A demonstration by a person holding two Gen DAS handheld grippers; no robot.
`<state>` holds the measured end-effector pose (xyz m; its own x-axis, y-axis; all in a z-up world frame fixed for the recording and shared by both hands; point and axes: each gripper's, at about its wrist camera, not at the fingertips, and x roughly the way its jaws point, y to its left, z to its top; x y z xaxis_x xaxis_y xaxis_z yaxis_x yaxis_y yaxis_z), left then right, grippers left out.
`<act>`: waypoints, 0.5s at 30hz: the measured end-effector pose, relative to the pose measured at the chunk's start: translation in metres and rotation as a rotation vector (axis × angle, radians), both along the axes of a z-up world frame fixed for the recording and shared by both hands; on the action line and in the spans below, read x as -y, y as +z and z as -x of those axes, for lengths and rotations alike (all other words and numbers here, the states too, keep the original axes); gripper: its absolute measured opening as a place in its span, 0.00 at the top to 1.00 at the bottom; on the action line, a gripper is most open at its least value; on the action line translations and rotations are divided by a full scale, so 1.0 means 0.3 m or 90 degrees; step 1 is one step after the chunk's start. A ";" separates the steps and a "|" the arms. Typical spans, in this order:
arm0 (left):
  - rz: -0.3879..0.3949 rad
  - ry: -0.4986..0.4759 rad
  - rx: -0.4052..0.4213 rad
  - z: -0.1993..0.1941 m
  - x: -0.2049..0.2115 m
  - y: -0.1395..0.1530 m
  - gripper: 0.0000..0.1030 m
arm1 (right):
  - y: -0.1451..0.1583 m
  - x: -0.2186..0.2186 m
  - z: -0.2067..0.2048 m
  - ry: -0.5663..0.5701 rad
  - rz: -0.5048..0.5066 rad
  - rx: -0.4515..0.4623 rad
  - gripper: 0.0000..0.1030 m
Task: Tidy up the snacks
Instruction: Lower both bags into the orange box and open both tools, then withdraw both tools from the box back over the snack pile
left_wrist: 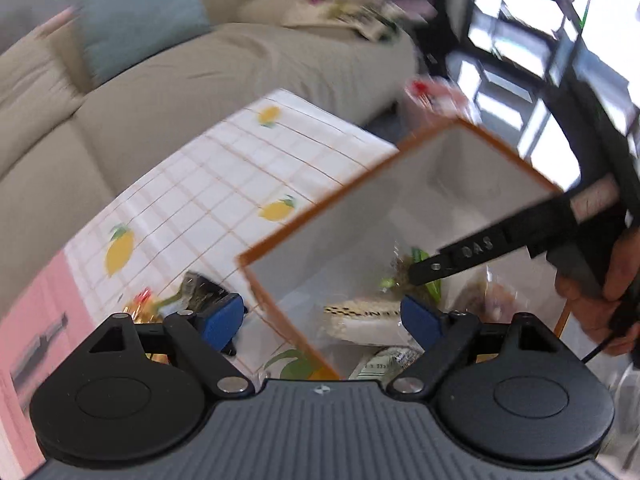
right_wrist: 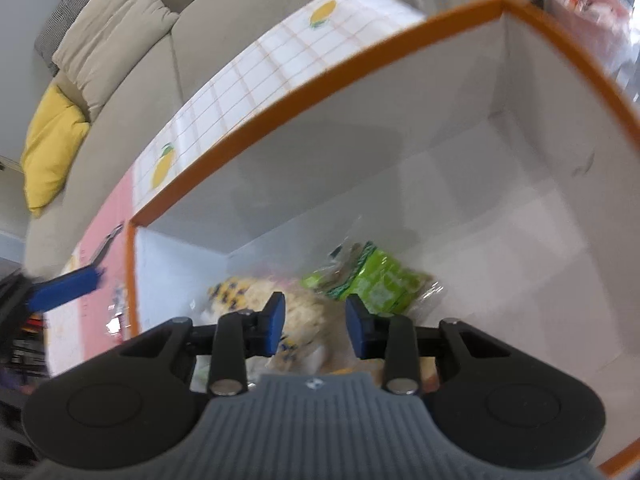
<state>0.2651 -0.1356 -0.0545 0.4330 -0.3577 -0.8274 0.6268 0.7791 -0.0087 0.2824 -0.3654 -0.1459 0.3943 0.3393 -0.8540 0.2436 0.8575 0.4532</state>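
The right gripper [right_wrist: 315, 326] hangs inside the box [right_wrist: 400, 184], pointing down at the snacks. Its two blue pads [right_wrist: 276, 322] stand a narrow gap apart and press on nothing; between them shows a pale snack bag with a yellow and dark pattern [right_wrist: 244, 294], lying on the floor of the box. Whether the pads touch that bag cannot be told. Just to the right of it and a little farther lies a green snack packet [right_wrist: 376, 280] in clear wrap. Both are in the near left corner of the box, and the far part of its white floor is bare.

The left gripper [left_wrist: 322, 318] is held over the near left wall of the box [left_wrist: 400, 200], with its jaws wide and nothing in them. One blue pad [left_wrist: 222, 318] is outside the wall, above the table, and the other pad is inside, above the snacks. Outside the wall, beside the left pad, lies a shiny wrapped snack [left_wrist: 176, 300], blurred.

The box is white with an orange rim and stands on the tablecloth [left_wrist: 224, 168], a white one with orange grid and lemons. A hand [left_wrist: 608, 280] at the right edge holds the right tool. Behind the table is a beige sofa [left_wrist: 160, 92] with a blue-grey cushion [left_wrist: 136, 16].
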 end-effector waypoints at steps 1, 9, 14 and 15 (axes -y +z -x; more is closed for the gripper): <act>0.019 0.027 -0.006 -0.008 -0.030 0.009 0.02 | 0.009 0.003 -0.004 0.003 0.021 0.007 0.66; 0.075 0.186 -0.057 -0.024 -0.205 -0.003 0.11 | -0.046 -0.015 -0.049 0.027 0.112 -0.033 0.56; 0.079 0.208 -0.075 -0.012 -0.267 -0.030 0.12 | -0.092 -0.068 -0.054 0.004 0.038 -0.075 0.59; 0.080 0.212 -0.077 -0.009 -0.273 -0.035 0.12 | -0.096 -0.071 -0.063 -0.004 0.021 -0.079 0.58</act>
<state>0.2679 -0.0537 -0.0650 0.4445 -0.3151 -0.8385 0.3277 0.9284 -0.1752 0.3012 -0.3441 -0.1747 0.2870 0.3076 -0.9072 0.3019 0.8698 0.3904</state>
